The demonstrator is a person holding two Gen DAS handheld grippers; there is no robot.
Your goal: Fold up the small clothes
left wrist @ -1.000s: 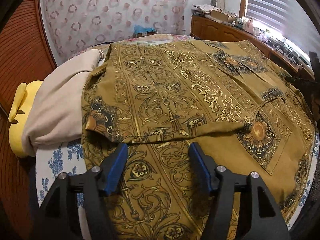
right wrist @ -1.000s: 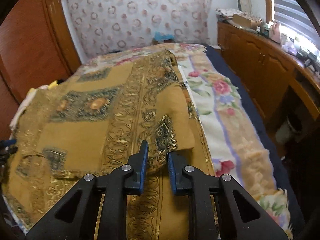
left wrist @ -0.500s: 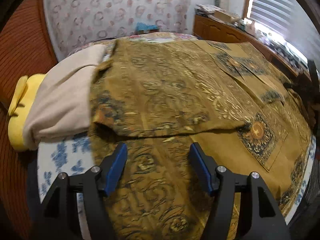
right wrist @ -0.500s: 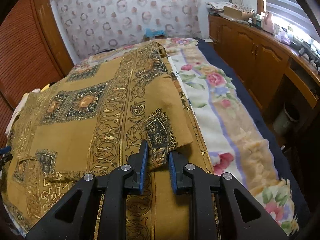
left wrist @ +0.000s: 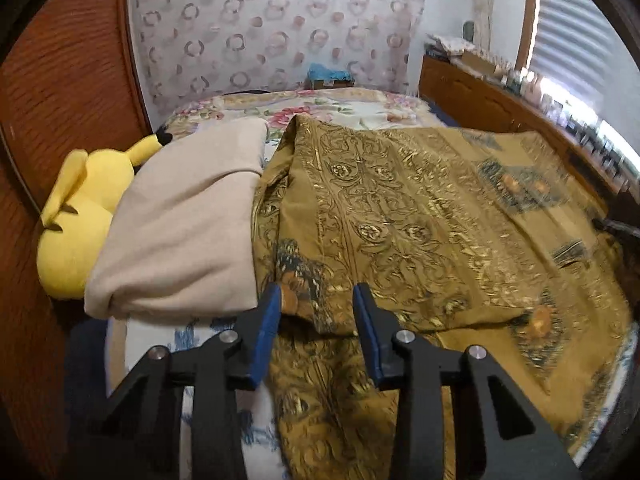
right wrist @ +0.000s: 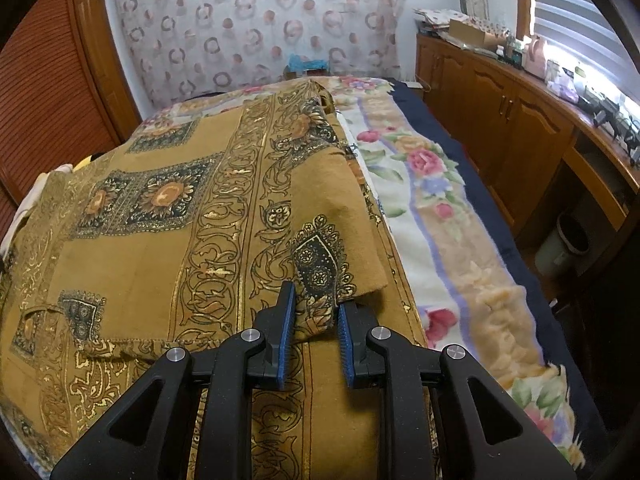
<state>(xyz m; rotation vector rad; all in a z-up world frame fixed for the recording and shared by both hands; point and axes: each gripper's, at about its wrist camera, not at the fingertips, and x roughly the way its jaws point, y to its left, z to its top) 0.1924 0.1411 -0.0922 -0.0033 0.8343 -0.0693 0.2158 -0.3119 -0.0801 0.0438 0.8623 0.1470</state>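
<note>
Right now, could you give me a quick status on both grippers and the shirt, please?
Left gripper open around shirt edge. Right gripper shut on shirt edge. Beige cloth lies against shirt's left side.

No readable text, labels or numbers anywhere

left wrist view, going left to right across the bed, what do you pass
Wooden wardrobe door → yellow plush toy → beige folded cloth → mustard patterned garment → wooden sideboard under the window blinds.
</note>
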